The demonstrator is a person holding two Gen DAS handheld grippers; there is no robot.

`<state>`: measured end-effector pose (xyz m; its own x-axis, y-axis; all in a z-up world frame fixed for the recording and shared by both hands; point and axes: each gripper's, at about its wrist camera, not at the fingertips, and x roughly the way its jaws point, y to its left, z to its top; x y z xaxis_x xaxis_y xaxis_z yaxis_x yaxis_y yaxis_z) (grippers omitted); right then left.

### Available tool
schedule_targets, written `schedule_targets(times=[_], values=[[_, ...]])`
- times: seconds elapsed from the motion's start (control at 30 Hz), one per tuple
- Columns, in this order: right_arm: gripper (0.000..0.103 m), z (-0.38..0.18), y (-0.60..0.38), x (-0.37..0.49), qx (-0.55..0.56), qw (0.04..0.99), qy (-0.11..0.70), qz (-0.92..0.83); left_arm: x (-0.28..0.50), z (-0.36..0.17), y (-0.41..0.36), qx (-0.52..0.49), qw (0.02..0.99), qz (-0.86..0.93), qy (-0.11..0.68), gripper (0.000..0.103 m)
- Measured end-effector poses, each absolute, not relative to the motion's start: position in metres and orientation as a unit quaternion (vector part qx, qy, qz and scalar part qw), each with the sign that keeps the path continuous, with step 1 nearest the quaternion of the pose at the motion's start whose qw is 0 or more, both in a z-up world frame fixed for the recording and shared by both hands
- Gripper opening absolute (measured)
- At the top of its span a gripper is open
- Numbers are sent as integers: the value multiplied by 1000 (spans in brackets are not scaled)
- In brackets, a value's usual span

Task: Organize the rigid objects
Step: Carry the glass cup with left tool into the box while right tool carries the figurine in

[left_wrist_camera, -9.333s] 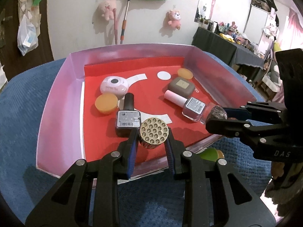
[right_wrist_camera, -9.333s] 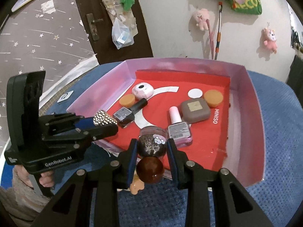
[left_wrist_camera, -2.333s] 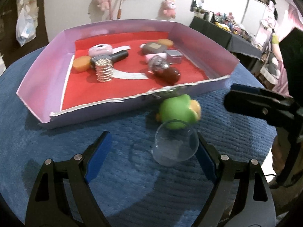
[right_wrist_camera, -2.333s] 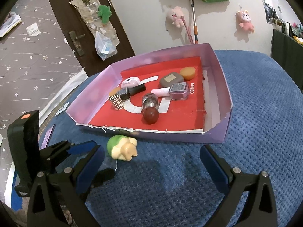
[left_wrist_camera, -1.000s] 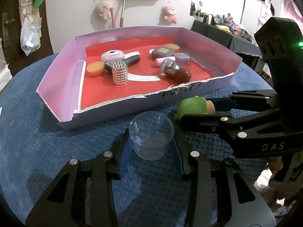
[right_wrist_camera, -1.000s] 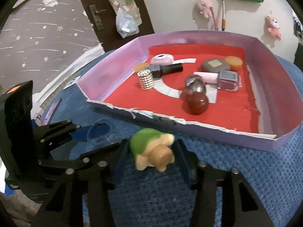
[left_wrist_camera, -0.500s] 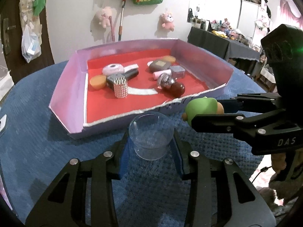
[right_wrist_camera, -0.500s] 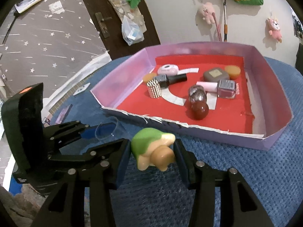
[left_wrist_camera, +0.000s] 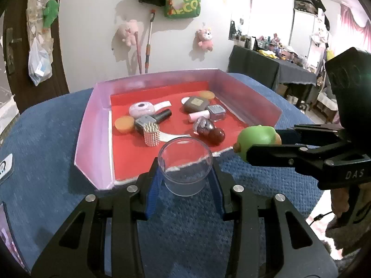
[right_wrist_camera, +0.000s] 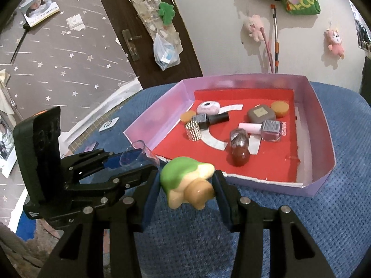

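Observation:
My left gripper (left_wrist_camera: 185, 176) is shut on a clear plastic cup (left_wrist_camera: 185, 165) and holds it upright above the blue cloth, just in front of the pink tray (left_wrist_camera: 92, 125). My right gripper (right_wrist_camera: 187, 185) is shut on a green and cream turtle toy (right_wrist_camera: 187, 180), lifted near the tray's front edge; the toy also shows in the left wrist view (left_wrist_camera: 257, 140). The cup shows in the right wrist view (right_wrist_camera: 139, 154) to the toy's left. Inside the red-floored tray lie nail polish bottles (left_wrist_camera: 215, 113), a studded silver cylinder (left_wrist_camera: 151, 135) and a dark red round-capped bottle (left_wrist_camera: 209, 131).
The tray (right_wrist_camera: 324, 139) also holds a pink round case (left_wrist_camera: 142, 109), orange caps (left_wrist_camera: 124, 125) and a brown compact (left_wrist_camera: 196, 103). The blue cloth (left_wrist_camera: 46, 139) covers the round table. A card (right_wrist_camera: 107, 124) lies at the table's left edge. A wall with plush toys stands behind.
Both grippers closed on the cup and the turtle toy about a second ago and have since lifted them off the cloth, higher and closer to the tray's front edge.

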<state>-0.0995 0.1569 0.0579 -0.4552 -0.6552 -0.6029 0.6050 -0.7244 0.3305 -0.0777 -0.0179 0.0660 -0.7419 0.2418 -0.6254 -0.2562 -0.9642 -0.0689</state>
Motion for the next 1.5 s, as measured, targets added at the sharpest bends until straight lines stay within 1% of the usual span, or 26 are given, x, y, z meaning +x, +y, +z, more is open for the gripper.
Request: schedule_targets(times=[0.27,0.67,1.5], values=[[49,63,158,-113,366,367,-35,-855,-93,73,-19,-330,138,934,9,37],[49,60,153,-137,379,362,-39,-851,-116,63,-18,-352,142,925,4,37],[49,19,125,-188,450,360,-38,-816,-168,20,-28,-421,120,899,-15,37]])
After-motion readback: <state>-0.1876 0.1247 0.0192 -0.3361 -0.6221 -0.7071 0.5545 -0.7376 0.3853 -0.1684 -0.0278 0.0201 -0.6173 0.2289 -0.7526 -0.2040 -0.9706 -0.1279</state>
